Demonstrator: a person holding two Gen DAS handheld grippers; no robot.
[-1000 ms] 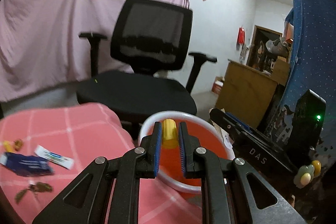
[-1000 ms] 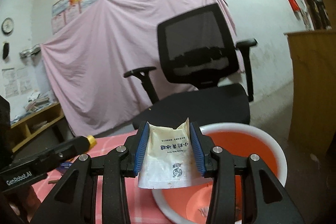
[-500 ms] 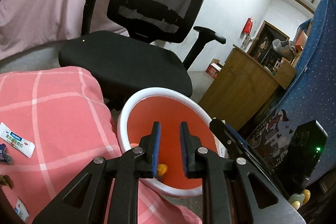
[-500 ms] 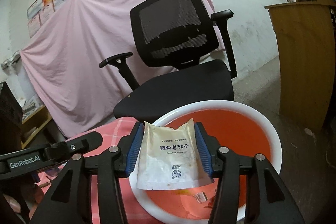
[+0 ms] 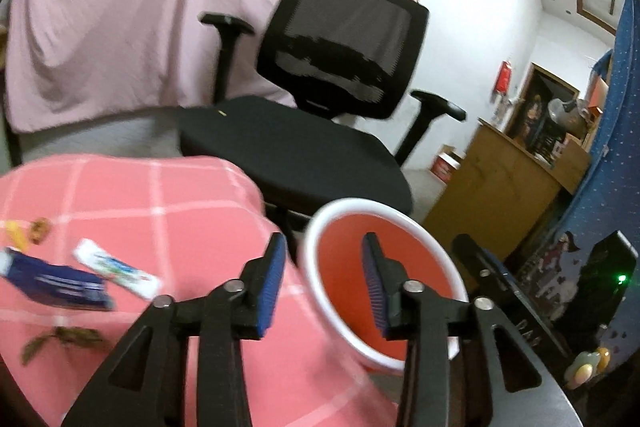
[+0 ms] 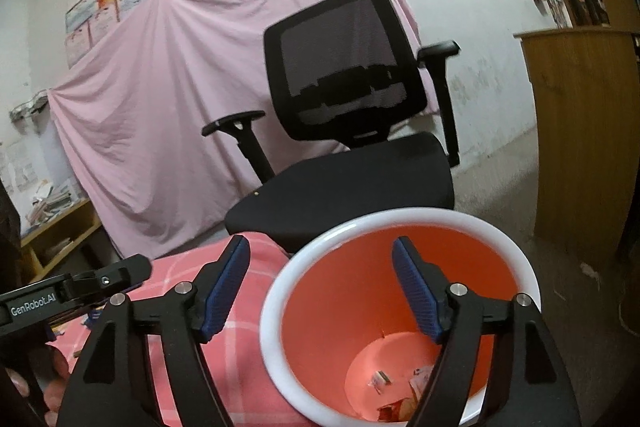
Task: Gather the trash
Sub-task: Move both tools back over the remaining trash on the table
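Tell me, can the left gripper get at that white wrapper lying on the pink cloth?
Probably yes. The left gripper holds nothing, its jaws are opening, and the white wrapper lies flat on the pink checked cloth with nothing over it; only the blue packet sits close beside.

The left gripper (image 5: 324,277) is a black plastic frame of angular, triangle-cut arms joined by round silver screws, its two fingers faced with ribbed blue pads (image 5: 271,283). The right gripper (image 6: 320,291) is built alike: black linkages, silver screw heads, ribbed blue pads (image 6: 416,297). Seen from the right wrist, the left tool's black side bears white "GenRobot.AI" lettering
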